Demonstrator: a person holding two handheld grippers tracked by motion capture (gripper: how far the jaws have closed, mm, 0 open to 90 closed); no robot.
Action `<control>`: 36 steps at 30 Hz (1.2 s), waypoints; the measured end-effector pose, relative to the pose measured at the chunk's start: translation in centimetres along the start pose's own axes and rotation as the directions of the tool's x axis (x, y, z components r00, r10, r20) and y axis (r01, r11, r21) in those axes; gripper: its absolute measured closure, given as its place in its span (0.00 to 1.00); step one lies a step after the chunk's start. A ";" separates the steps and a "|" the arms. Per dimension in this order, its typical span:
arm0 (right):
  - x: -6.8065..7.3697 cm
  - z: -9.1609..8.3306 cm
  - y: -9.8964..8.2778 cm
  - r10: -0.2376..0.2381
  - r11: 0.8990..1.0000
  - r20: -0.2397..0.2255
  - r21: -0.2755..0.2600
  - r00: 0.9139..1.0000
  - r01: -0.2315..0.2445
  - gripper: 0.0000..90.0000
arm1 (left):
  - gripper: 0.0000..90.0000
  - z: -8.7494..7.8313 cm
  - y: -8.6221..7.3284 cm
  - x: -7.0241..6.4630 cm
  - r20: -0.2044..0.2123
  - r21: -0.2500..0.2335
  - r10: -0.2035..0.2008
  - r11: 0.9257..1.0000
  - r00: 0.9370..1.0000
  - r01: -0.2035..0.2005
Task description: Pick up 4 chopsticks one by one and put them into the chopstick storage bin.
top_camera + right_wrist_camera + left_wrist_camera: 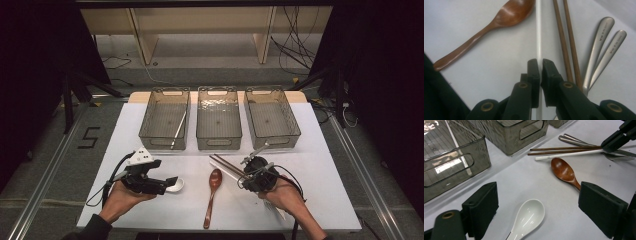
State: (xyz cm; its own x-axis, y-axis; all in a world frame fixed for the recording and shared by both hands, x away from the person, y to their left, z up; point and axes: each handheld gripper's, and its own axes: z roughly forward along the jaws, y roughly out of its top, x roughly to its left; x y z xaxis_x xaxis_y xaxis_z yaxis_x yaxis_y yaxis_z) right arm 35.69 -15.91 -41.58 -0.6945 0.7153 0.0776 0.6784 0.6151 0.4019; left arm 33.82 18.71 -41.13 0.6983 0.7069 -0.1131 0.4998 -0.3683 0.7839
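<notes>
My left gripper point(167, 183) is open low over the white table point(320, 190), with a white ceramic spoon point(529, 217) lying between its jaws, its bowl pointing away. My right gripper point(540, 66) is shut on a white chopstick point(538, 37) that lies on the table. In the left gripper view the right gripper point(616, 138) holds that white chopstick point(566, 155) near its far end. A wooden spoon point(212, 192) lies between the two grippers. Two brown chopsticks point(564, 42) lie beside the white one.
Three grey see-through bins stand in a row at the back: the left bin point(147, 131) holds a white chopstick point(178, 129), then come the middle bin point(219, 141) and the right bin point(295, 127). Two metal cutlery handles point(601, 42) lie next to the brown chopsticks.
</notes>
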 end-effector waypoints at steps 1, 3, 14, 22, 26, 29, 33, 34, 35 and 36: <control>0.0 -0.2 0.0 -0.004 1.000 -0.001 -0.001 1.000 0.004 0.96 | 0.17 0.0 0.0 0.0 0.000 -0.001 -0.001 1.000 1.000 0.001; 0.0 -0.4 -0.1 -0.008 1.000 -0.004 -0.007 1.000 0.008 0.96 | 0.17 0.1 0.0 0.0 0.004 0.000 -0.003 1.000 1.000 0.003; 0.2 -0.7 -0.1 -0.017 1.000 -0.001 -0.012 1.000 0.017 0.96 | 0.18 2.0 0.7 -0.6 0.046 0.020 0.019 1.000 0.999 -0.020; 0.3 -1.0 0.1 -0.031 0.999 0.001 -0.013 1.000 0.031 0.96 | 0.19 6.1 2.5 -2.1 0.103 0.075 0.109 0.990 0.989 -0.117; 0.3 -1.2 0.2 -0.038 0.999 0.003 -0.016 0.999 0.038 0.96 | 0.19 8.4 3.3 -3.2 0.138 0.098 0.149 0.982 0.979 -0.163; 0.2 -1.3 0.2 -0.044 0.999 0.003 -0.020 0.999 0.044 0.96 | 0.20 9.9 3.6 -4.0 0.149 0.115 0.182 0.973 0.972 -0.199; 0.3 -1.4 0.2 -0.049 0.999 0.007 -0.021 0.999 0.049 0.96 | 0.21 11.5 3.9 -4.9 0.166 0.137 0.227 0.958 0.960 -0.250; 0.2 -1.5 0.2 -0.050 0.999 0.007 -0.022 0.999 0.050 0.96 | 0.22 11.8 4.0 -5.1 0.169 0.141 0.239 0.954 0.956 -0.263; 0.2 -1.5 0.2 -0.049 0.998 0.006 -0.024 0.999 0.050 0.96 | 0.23 12.1 4.1 -5.3 0.174 0.142 0.252 0.950 0.952 -0.277; 0.2 -1.5 0.2 -0.050 0.998 0.006 -0.023 0.999 0.050 0.96 | 0.24 12.4 4.2 -5.5 0.179 0.147 0.262 0.946 0.948 -0.289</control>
State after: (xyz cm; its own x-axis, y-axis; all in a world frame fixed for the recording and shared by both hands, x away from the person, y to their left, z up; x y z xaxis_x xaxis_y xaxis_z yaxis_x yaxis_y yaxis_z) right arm 35.30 -16.15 -40.10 -0.7264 0.6853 0.0521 0.6368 0.6425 0.4262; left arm 38.46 5.80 -44.75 0.8847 0.4661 -0.0109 0.3463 -0.6412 0.6848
